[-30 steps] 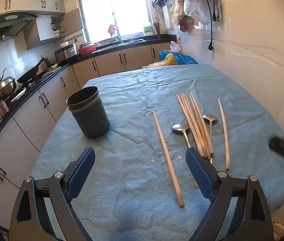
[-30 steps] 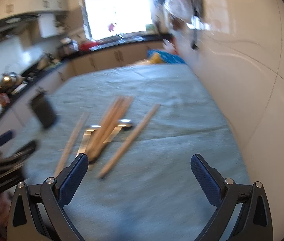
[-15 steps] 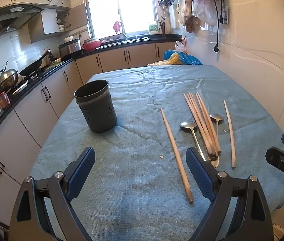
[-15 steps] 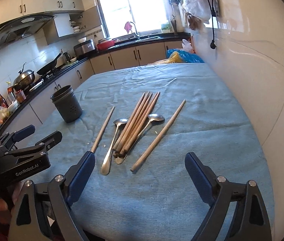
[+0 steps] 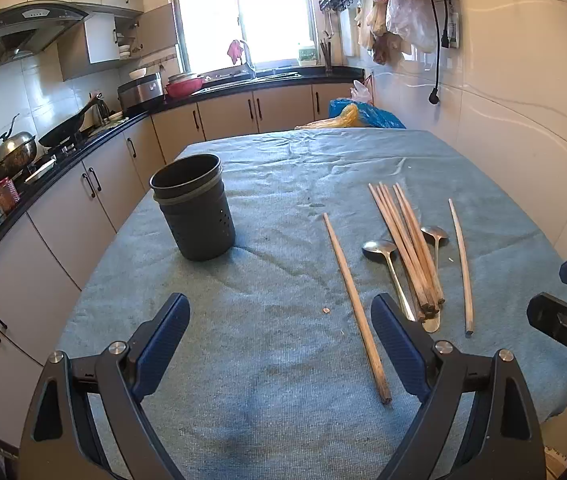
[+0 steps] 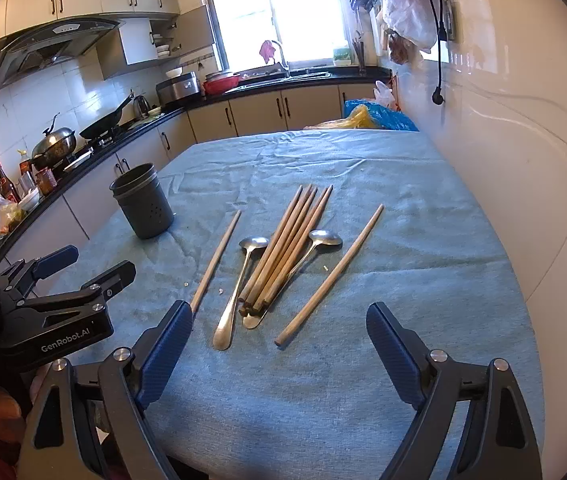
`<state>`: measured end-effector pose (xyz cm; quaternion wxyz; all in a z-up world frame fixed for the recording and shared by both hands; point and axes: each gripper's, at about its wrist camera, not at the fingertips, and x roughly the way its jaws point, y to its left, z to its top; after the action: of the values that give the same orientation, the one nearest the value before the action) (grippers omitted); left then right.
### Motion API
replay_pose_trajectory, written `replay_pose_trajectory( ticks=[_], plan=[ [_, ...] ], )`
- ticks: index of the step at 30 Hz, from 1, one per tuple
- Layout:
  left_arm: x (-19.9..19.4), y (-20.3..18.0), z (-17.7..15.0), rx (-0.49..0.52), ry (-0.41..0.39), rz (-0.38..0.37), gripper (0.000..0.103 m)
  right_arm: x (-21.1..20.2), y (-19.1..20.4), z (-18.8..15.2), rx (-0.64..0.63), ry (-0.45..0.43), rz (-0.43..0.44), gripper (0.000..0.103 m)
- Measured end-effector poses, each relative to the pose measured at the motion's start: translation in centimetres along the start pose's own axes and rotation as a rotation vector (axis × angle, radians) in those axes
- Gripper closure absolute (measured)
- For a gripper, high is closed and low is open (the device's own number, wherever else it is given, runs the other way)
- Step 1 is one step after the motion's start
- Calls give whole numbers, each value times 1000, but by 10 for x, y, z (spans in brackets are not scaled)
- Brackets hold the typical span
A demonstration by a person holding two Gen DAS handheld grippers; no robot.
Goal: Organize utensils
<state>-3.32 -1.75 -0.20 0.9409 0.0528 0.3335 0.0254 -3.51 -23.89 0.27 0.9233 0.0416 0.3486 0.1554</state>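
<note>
Chopsticks (image 6: 287,248) are bundled on the blue-clothed table (image 6: 423,264), laid over two metal spoons (image 6: 239,280), with single sticks on either side. A dark perforated utensil holder (image 5: 195,210) stands upright well apart. Both the left hand-held gripper (image 5: 279,348) and right hand-held gripper (image 6: 279,354) are spread, nothing grasped.

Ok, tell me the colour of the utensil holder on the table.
Dark grey utensil holder, best seen from the left wrist.
</note>
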Motion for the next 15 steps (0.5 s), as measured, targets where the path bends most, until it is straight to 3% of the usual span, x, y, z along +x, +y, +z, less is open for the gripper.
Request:
replay_pose_trajectory(
  ticks=[15],
  plan=[
    [0,0,-1,0,0,-1,12,3,-1,2,-1,10,5,12]
  ],
)
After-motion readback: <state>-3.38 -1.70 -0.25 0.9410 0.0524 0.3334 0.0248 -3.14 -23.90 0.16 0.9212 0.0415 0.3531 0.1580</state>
